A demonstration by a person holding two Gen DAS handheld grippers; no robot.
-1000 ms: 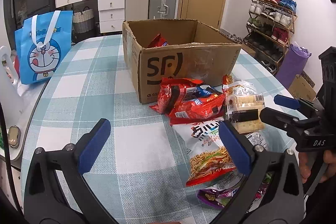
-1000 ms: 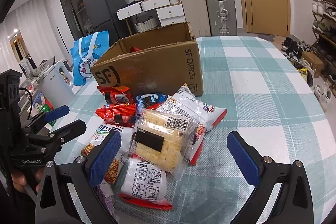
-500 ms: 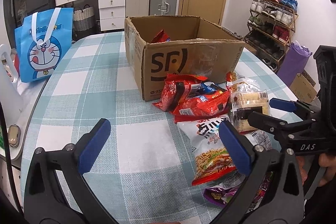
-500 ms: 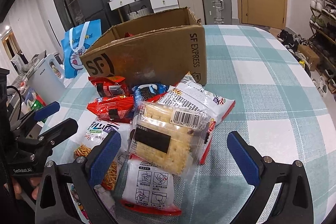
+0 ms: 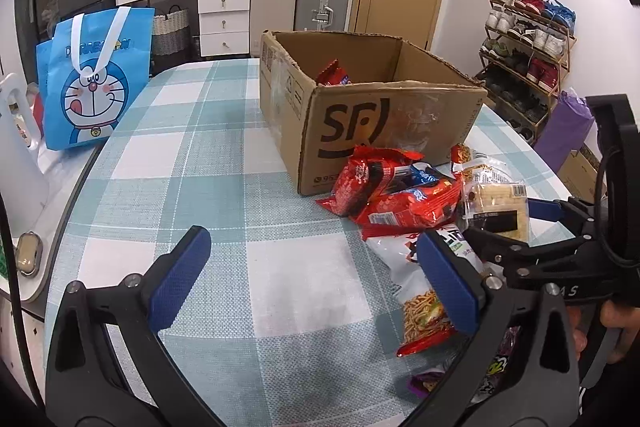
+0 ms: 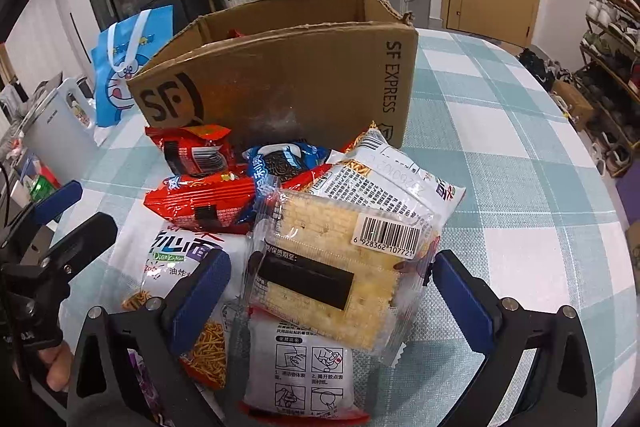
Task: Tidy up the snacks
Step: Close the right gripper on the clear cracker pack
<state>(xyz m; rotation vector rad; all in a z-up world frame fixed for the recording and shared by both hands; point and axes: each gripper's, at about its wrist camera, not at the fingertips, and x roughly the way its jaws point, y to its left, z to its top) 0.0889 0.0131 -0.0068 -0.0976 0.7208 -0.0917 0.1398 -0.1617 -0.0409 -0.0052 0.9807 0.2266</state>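
Observation:
A pile of snack packets lies on the checked table in front of an open cardboard SF box (image 5: 372,107) (image 6: 280,79). A clear cracker pack (image 6: 340,271) (image 5: 496,205) lies on top of the pile. My right gripper (image 6: 332,291) is open with its blue pads on either side of the cracker pack, not touching it. It also shows in the left wrist view (image 5: 516,227). My left gripper (image 5: 312,283) is open and empty over bare tablecloth, left of a white noodle bag (image 5: 416,279). Red packets (image 5: 400,195) lie against the box. One red packet (image 5: 334,75) sits inside the box.
A blue Doraemon bag (image 5: 92,83) stands at the table's left edge. The table edge (image 5: 76,195) curves along the left. A shoe rack (image 5: 528,67) stands to the right, with suitcases and drawers behind the table.
Both grippers have moved forward toward the pile and box. The right gripper's pads now flank the cracker pack. Both stay open.

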